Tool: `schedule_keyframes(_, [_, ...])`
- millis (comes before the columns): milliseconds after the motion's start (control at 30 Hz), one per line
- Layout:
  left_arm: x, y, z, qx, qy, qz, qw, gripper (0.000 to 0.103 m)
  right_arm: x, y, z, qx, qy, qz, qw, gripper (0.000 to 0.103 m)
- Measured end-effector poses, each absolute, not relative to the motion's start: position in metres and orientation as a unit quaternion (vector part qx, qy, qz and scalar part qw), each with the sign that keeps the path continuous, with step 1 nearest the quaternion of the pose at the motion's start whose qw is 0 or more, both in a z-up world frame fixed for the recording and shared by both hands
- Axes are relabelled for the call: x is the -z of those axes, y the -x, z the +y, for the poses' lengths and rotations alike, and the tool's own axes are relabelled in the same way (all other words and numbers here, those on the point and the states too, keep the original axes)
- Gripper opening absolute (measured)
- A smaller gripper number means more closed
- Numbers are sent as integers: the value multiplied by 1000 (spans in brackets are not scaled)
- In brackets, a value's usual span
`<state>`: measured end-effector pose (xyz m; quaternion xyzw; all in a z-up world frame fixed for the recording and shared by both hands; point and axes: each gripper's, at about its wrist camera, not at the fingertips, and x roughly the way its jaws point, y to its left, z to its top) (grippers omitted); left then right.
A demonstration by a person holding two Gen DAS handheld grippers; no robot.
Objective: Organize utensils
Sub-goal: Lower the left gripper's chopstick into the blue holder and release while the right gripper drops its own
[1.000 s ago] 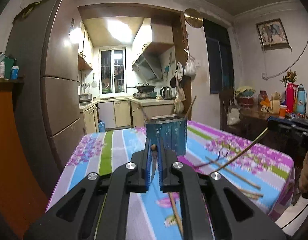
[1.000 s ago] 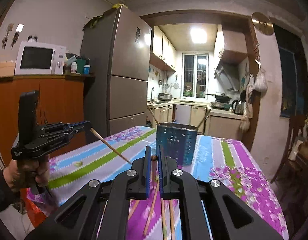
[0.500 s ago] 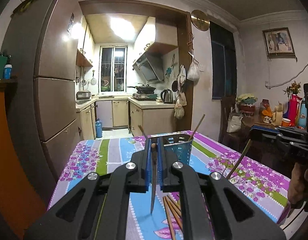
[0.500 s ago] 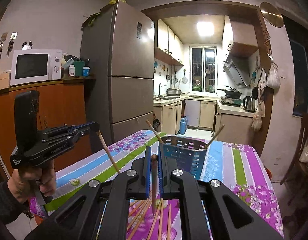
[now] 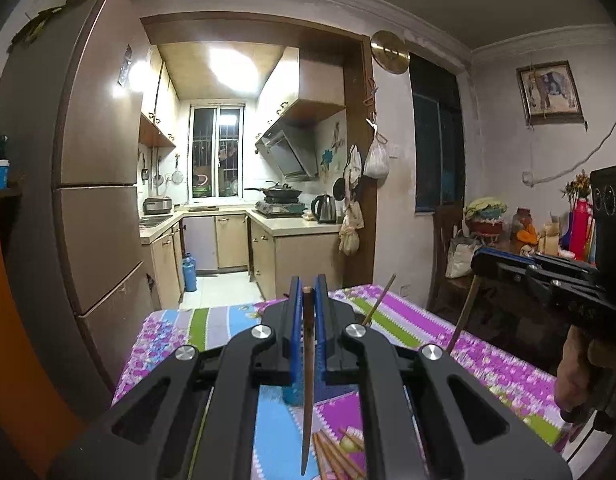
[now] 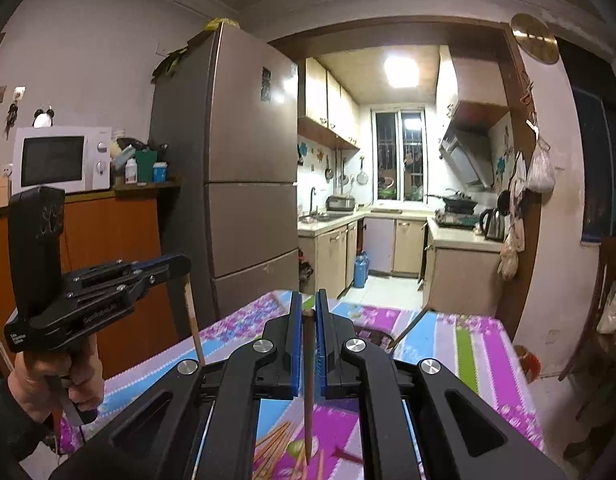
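Observation:
My left gripper (image 5: 307, 289) is shut on a wooden chopstick (image 5: 307, 380) that hangs point down above the table. My right gripper (image 6: 307, 307) is shut on another chopstick (image 6: 308, 392), also hanging point down. The blue utensil holder (image 5: 294, 394) is mostly hidden behind my left gripper; a chopstick (image 5: 379, 298) sticks out of it. In the right wrist view its dark rim (image 6: 373, 337) shows beside the fingers. Several loose chopsticks (image 5: 335, 454) lie on the tablecloth below, and they also show in the right wrist view (image 6: 276, 446). Each gripper shows in the other's view (image 5: 547, 280) (image 6: 108, 284).
The table has a floral striped cloth (image 5: 487, 360). A tall fridge (image 6: 244, 184) stands at the left, with an orange cabinet and microwave (image 6: 60, 158) beside it. A sideboard with bottles and flowers (image 5: 547, 236) is at the right. The kitchen lies behind.
Both grippers have risen and tilted up, each lifting its chopstick from slanted to hanging vertical. The holder has sunk behind the grippers in both views.

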<state>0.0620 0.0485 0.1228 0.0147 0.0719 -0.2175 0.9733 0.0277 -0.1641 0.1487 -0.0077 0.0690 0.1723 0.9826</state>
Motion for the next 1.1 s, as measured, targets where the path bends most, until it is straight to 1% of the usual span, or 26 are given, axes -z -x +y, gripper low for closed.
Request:
schedule_keyframes(300, [-179, -87, 28, 230, 2, 38, 972, 5, -216, -63, -186, -155, 7, 41, 987, 8])
schedule_keyframes(533, [-210, -116, 13, 222, 9, 20, 975, 5, -243, -103, -194, -152, 3, 34, 988, 8])
schedule_keyframes(800, [-217, -157, 5, 204, 18, 18, 979, 5, -247, -156, -200, -144, -6, 38, 989, 8])
schedule_keyframes(1100, [-188, -193, -10, 202, 24, 39, 978, 5, -209, -205, -195, -146, -12, 73, 987, 8])
